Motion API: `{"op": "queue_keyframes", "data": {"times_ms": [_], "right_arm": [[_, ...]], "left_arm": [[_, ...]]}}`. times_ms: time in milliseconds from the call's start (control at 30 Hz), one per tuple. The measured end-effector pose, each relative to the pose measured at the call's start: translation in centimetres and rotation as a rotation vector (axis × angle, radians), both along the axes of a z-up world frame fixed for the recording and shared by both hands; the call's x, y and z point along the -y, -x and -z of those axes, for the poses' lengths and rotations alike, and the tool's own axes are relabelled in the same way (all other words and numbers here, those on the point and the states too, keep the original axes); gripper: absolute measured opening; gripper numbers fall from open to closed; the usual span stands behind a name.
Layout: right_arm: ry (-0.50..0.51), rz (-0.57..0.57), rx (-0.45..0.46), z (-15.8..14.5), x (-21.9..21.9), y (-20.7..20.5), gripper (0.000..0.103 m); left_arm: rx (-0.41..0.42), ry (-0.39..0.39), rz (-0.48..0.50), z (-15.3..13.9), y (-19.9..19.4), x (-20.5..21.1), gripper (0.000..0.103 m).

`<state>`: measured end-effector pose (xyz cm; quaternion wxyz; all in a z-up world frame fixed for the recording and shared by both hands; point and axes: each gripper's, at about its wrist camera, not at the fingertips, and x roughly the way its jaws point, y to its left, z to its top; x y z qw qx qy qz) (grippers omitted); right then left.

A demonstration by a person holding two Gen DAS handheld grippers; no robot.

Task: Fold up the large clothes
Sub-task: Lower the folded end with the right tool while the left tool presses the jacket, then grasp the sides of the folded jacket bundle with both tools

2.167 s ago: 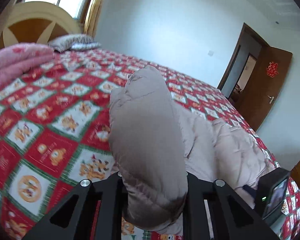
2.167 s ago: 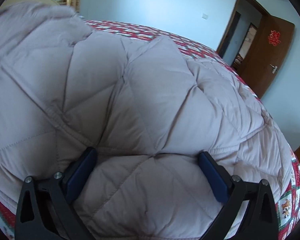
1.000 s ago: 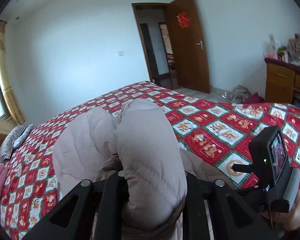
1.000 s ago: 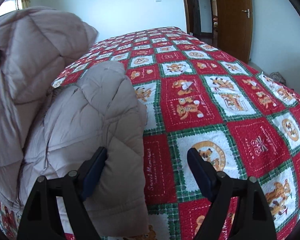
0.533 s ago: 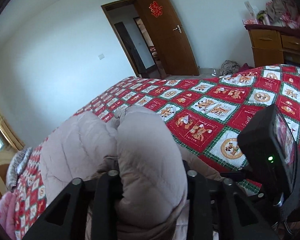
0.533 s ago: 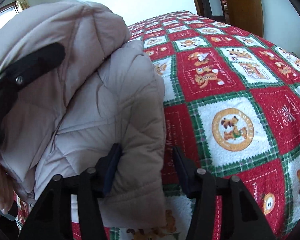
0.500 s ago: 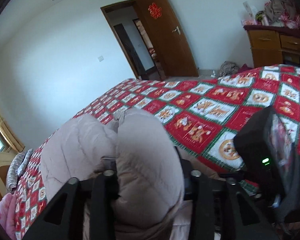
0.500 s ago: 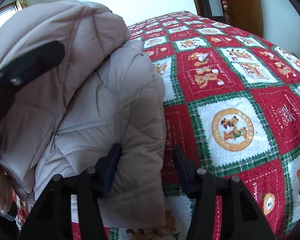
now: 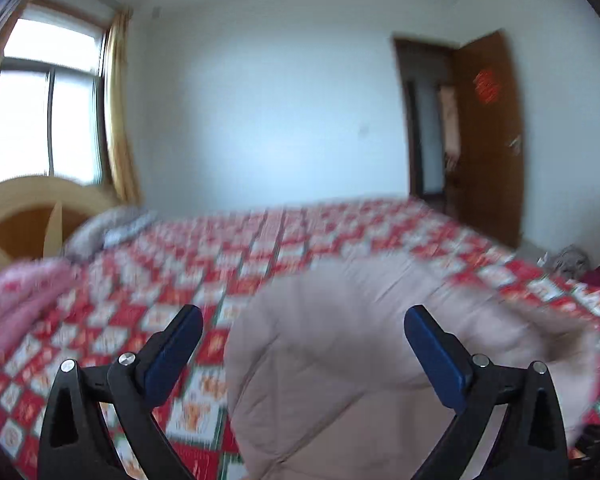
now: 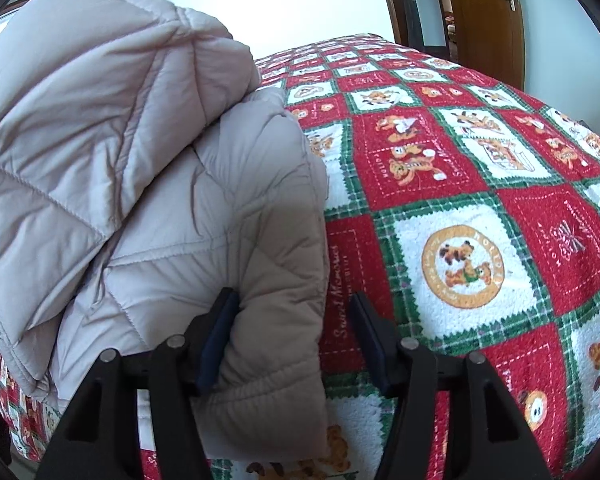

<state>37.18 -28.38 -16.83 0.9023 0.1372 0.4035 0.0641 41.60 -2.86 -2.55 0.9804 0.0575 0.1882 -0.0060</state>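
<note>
So your puffy jacket (image 10: 148,184) sits bunched at 9 o'clock on the bedspread (image 10: 460,208), soft and slippery; grab the ribbed cuff at 6. Left gripper (image 9: 302,344) gapes empty, right gripper (image 10: 292,340) half-closed, pinching nothing yet.

One jacket (image 10: 148,184), one bedspread (image 10: 460,200), two pillows (image 9: 112,228)

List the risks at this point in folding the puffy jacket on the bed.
1. The left gripper is open with nothing between its fingers, so the puffy jacket may spring back open where it was let go.
2. The right gripper only straddles the cuff edge, jaws apart; a pull now could slip off.
3. The jacket sits near the bed's edge and may slide off.
</note>
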Motion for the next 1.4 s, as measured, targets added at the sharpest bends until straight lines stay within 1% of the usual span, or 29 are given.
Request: {"op": "queue_keyframes", "data": {"times_ms": [33, 67, 133, 200, 233, 300, 333, 367, 433, 533, 567, 700, 767, 833, 900, 933, 967, 1033, 1100, 1133, 1200, 1233, 1300, 1333, 1400], "right_arm": [[0.001, 0.003, 0.0, -0.1, 0.0, 0.0, 0.062], [0.0, 0.004, 0.001, -0.2, 0.1, -0.1, 0.062], [-0.021, 0.022, 0.012, -0.6, 0.9, 0.0, 0.067], [-0.059, 0.08, 0.047, -1.6, 2.5, 0.6, 0.067], [-0.07, 0.127, 0.075, -2.4, 3.6, 0.9, 0.068], [-0.065, 0.233, 0.132, -4.4, 5.6, 1.4, 0.068], [-0.062, 0.271, 0.16, -5.4, 6.4, 1.6, 0.068], [-0.066, 0.3, 0.191, -6.6, 7.2, 1.5, 0.068], [-0.06, 0.31, 0.221, -8.9, 7.6, 0.5, 0.068], [-0.038, 0.264, 0.249, -10.9, 6.1, -1.7, 0.068], [-0.041, 0.227, 0.252, -11.4, 5.1, -2.8, 0.068], [-0.075, 0.136, 0.224, -11.3, 2.7, -6.8, 0.067], [-0.083, 0.126, 0.196, -10.9, 2.3, -8.2, 0.067], [-0.058, 0.094, 0.145, -10.1, 1.4, -9.7, 0.067], [0.011, 0.101, 0.108, -9.1, 0.7, -10.0, 0.067], [0.03, 0.102, 0.101, -8.7, 0.6, -9.9, 0.067], [0.042, 0.107, 0.093, -8.2, 0.5, -10.1, 0.067], [0.06, 0.13, 0.078, -7.3, 0.7, -10.0, 0.067], [0.077, 0.148, 0.054, -6.8, 1.0, -9.9, 0.068], [0.083, 0.156, 0.041, -7.0, 1.1, -9.9, 0.068], [0.102, 0.187, 0.046, -8.4, 1.1, -9.4, 0.068], [0.121, 0.192, 0.067, -9.4, 0.8, -9.2, 0.07], [0.16, 0.171, 0.107, -11.5, -0.6, -9.1, 0.07], [0.156, 0.153, 0.117, -12.1, -1.1, -9.4, 0.07], [0.143, 0.136, 0.116, -12.0, -1.7, -10.6, 0.071]], "left_arm": [[-0.047, -0.01, -0.021, 1.2, -1.3, -0.3, 0.101], [-0.083, -0.022, -0.015, 2.4, -2.3, -0.2, 0.101], [-0.116, -0.049, 0.033, 3.7, -3.0, 1.1, 0.101], [-0.097, -0.077, 0.088, 3.9, -2.7, 2.9, 0.101], [-0.091, -0.097, 0.144, 4.1, -2.2, 4.3, 0.101], [-0.069, -0.153, 0.196, 4.4, -1.4, 6.7, 0.101], [-0.056, -0.186, 0.224, 4.6, -1.2, 8.2, 0.101], [-0.049, -0.214, 0.24, 4.7, -0.8, 8.8, 0.101], [-0.036, -0.259, 0.271, 5.3, -0.3, 10.7, 0.101], [-0.052, -0.253, 0.286, 5.8, -1.1, 11.6, 0.101], [-0.058, -0.25, 0.288, 5.9, -1.3, 11.8, 0.101], [-0.065, -0.248, 0.286, 5.5, -1.5, 11.3, 0.101], [-0.069, -0.246, 0.278, 5.1, -1.2, 10.6, 0.101], [-0.047, -0.219, 0.254, 3.9, -0.7, 9.5, 0.101], [-0.011, -0.167, 0.225, 2.4, -0.4, 7.9, 0.101], [0.008, -0.146, 0.197, 1.7, -0.5, 7.0, 0.101], [0.011, -0.148, 0.166, 1.5, -0.8, 6.5, 0.101], [-0.035, -0.171, 0.121, 2.0, -2.5, 6.2, 0.101], [-0.094, -0.192, 0.121, 3.6, -4.1, 6.3, 0.101], [-0.125, -0.202, 0.127, 4.6, -4.8, 6.6, 0.101], [-0.117, -0.197, 0.127, 5.4, -4.5, 6.8, 0.101], [-0.11, -0.198, 0.127, 5.5, -4.3, 7.0, 0.101], [-0.102, -0.206, 0.131, 5.5, -4.1, 7.3, 0.101], [-0.097, -0.213, 0.126, 5.5, -3.9, 7.4, 0.101], [-0.09, -0.215, 0.116, 5.1, -3.7, 7.4, 0.101]]}}
